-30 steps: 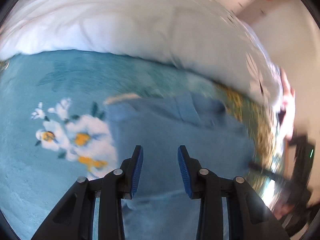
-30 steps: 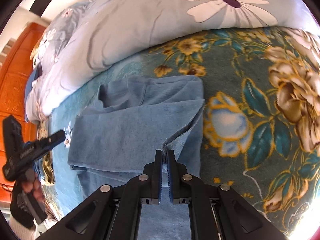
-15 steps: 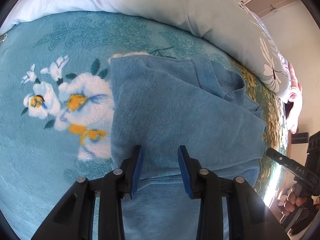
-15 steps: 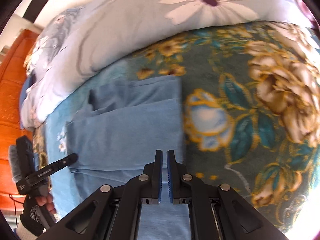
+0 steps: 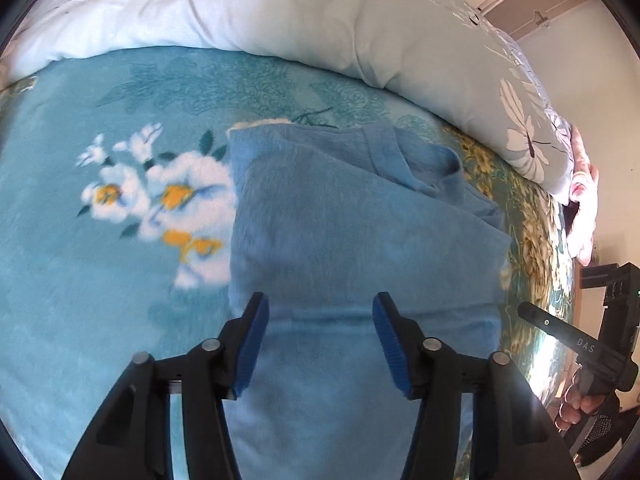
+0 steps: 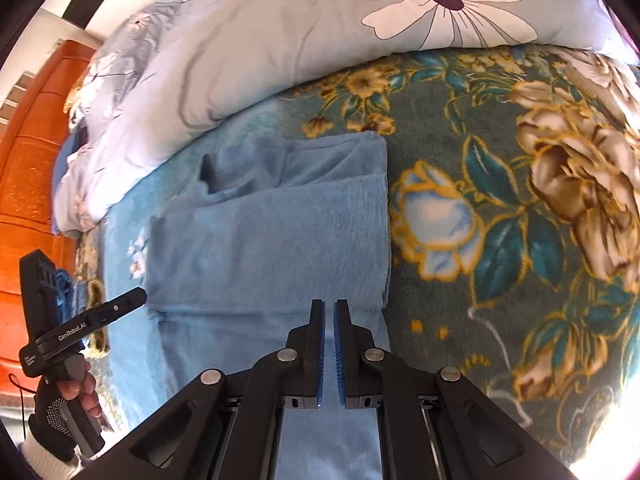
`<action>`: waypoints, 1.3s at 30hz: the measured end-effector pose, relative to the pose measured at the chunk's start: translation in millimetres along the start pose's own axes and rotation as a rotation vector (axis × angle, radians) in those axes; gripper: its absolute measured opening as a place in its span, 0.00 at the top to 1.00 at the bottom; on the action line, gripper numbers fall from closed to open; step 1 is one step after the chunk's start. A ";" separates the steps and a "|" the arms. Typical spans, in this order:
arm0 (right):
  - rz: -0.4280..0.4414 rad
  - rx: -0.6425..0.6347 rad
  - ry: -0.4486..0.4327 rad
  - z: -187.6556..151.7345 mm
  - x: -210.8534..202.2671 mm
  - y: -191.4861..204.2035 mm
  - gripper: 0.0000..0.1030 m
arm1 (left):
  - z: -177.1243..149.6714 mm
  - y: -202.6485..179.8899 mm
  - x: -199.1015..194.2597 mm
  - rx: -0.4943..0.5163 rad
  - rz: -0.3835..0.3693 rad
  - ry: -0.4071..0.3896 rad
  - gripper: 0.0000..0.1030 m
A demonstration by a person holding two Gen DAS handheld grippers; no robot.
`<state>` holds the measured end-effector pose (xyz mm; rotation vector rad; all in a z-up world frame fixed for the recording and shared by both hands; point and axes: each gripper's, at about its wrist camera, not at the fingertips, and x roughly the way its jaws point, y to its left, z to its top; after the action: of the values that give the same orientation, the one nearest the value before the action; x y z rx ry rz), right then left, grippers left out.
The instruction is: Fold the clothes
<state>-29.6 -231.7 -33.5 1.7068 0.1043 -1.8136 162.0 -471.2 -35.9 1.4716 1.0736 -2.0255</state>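
Observation:
A light blue fleece garment (image 5: 352, 232) lies folded on the bed blanket, with its collar end toward the duvet. In the right wrist view the same garment (image 6: 272, 248) shows a straight right edge and a fold line across its near part. My left gripper (image 5: 320, 300) hovers over the garment's near half. Its jaws are opening and the pads press on nothing. My right gripper (image 6: 329, 304) is shut above the near right part of the cloth, with nothing between its pads. A gloved hand (image 6: 76, 396) holds the left gripper at that view's left edge.
A pale floral duvet (image 6: 300, 40) is heaped along the far side of the bed, and shows again as the duvet (image 5: 320, 20) in the left wrist view. The teal flowered blanket (image 6: 520, 200) spreads to the right. An orange wooden cabinet (image 6: 24, 180) stands at the left.
The left jaws have spread wider. A corner of cloth that rose to the right gripper's tips a second ago now lies flat. Both grippers have shifted slightly over the garment.

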 end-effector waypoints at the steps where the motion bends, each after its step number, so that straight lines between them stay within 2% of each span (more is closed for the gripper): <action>1: 0.001 -0.006 0.009 -5.5 -4.2 -0.1 0.94 | -5.4 -1.0 -5.1 -0.003 0.010 -0.005 0.36; 5: 0.003 -0.040 0.048 -31.2 -22.4 -0.5 0.91 | -37.2 -12.1 -21.5 -0.031 0.054 -0.039 0.32; 6: 0.001 -0.053 0.053 -37.6 -27.6 -0.8 0.87 | -46.0 -14.0 -25.1 -0.039 0.065 -0.050 0.25; 7: 0.001 -0.066 0.056 -43.0 -32.0 -1.1 0.75 | -56.3 -18.0 -34.4 -0.046 0.075 -0.060 0.22; 8: 0.006 -0.083 0.059 -49.1 -36.7 -1.1 0.68 | -67.4 -23.0 -46.2 -0.053 0.085 -0.069 0.22; 13: 0.024 -0.184 0.096 -78.2 -54.5 1.3 0.61 | -114.9 -35.6 -76.7 -0.103 0.110 -0.112 0.22; 18: 0.008 -0.270 0.107 -103.9 -73.4 8.0 0.50 | -147.8 -41.7 -105.3 -0.068 0.120 -0.157 0.21; 20: 0.002 -0.278 0.093 -114.2 -83.8 10.0 0.44 | -157.7 -42.7 -115.5 -0.038 0.116 -0.170 0.11; 26: -0.037 -0.241 0.039 -150.2 -108.5 18.5 0.36 | -182.8 -38.1 -138.1 0.099 0.096 -0.186 0.08; 28: -0.052 -0.217 0.024 -164.7 -114.8 21.5 0.35 | -191.4 -33.6 -144.4 0.134 0.093 -0.191 0.00; 34: -0.084 -0.141 -0.028 -214.0 -133.7 29.3 0.34 | -219.1 -14.9 -164.1 0.198 0.060 -0.219 0.00; 39: -0.099 -0.098 -0.100 -248.9 -148.7 35.2 0.29 | -242.6 -11.8 -175.5 0.334 0.081 -0.264 0.00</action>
<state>197.4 -85.3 77.6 1.5651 0.2355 -1.9293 363.8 -293.3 96.2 1.3200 0.5828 -2.3412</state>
